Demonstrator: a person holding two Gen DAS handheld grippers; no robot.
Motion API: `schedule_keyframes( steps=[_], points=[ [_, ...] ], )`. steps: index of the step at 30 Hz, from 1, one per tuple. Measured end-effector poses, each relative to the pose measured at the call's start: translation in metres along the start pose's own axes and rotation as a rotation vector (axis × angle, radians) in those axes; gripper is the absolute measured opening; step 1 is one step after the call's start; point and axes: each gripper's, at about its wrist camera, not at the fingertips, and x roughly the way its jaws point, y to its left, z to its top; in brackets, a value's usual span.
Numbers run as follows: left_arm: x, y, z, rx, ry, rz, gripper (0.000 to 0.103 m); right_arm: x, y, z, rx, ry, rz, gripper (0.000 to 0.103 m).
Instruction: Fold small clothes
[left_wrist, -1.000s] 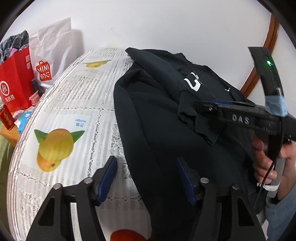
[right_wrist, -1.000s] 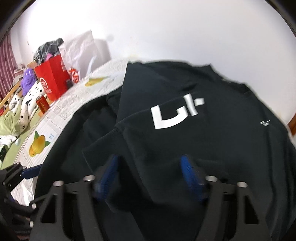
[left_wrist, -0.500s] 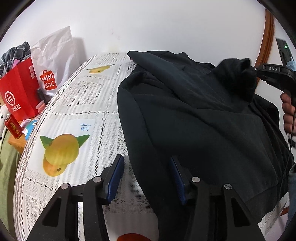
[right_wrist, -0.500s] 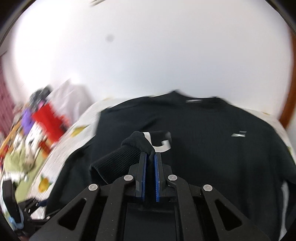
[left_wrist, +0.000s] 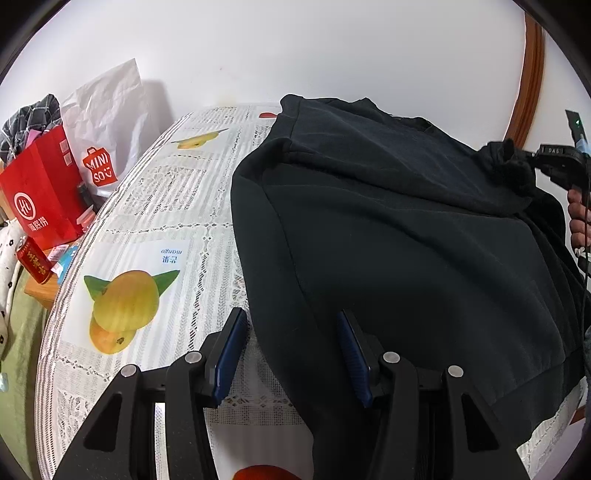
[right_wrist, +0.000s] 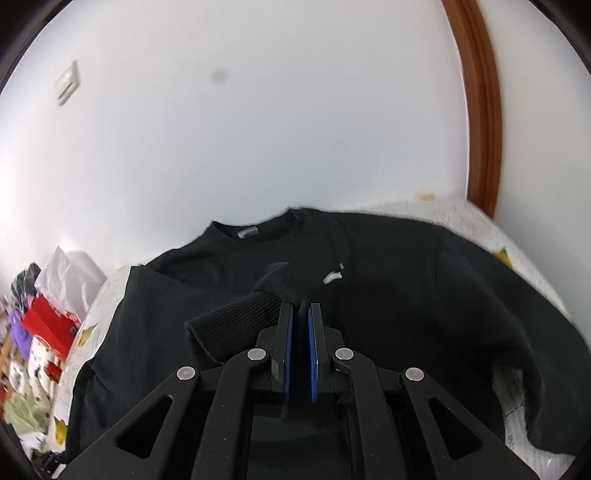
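Observation:
A black sweatshirt (left_wrist: 406, 240) lies spread on a table with a white lace cloth printed with mangoes (left_wrist: 155, 221). My left gripper (left_wrist: 291, 350) is open and empty, its fingers either side of the sweatshirt's near left edge, low over the table. My right gripper (right_wrist: 300, 317) is shut on the sweatshirt's ribbed sleeve cuff (right_wrist: 236, 325) and holds it lifted above the body of the sweatshirt (right_wrist: 369, 314). It also shows at the right edge of the left wrist view (left_wrist: 524, 166), pinching bunched black cloth.
A red paper bag (left_wrist: 40, 192) and a white Miniso bag (left_wrist: 107, 129) stand left of the table. A red can (left_wrist: 33, 258) sits on a low wooden stand. A white wall runs behind, with a brown wooden frame (right_wrist: 480, 110) at the right.
My right gripper has closed on the sleeve cuff and carried it up and to the right across the sweatshirt. My left gripper has stayed open near the sweatshirt's left edge.

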Motion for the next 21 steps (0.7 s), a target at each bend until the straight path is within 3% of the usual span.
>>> schedule_keyframes(
  steps=[5,7,12,16,21],
  points=[
    [-0.001,0.001,-0.001,-0.008,-0.002,0.0,0.049,-0.002,-0.018,-0.011,0.014,0.041,-0.083,0.013],
    [-0.003,0.0,-0.003,-0.008,-0.001,0.004,0.049,-0.015,-0.027,-0.018,0.024,0.061,-0.098,0.022],
    [-0.013,-0.001,-0.01,0.002,0.011,-0.01,0.049,-0.057,-0.037,-0.05,-0.059,0.076,-0.164,0.055],
    [-0.021,0.001,-0.019,-0.011,0.008,-0.023,0.049,-0.093,-0.044,-0.094,-0.163,0.115,-0.234,0.06],
    [-0.031,-0.001,-0.031,-0.007,0.005,-0.033,0.046,-0.126,-0.059,-0.152,-0.19,0.17,-0.279,0.061]
  ],
)
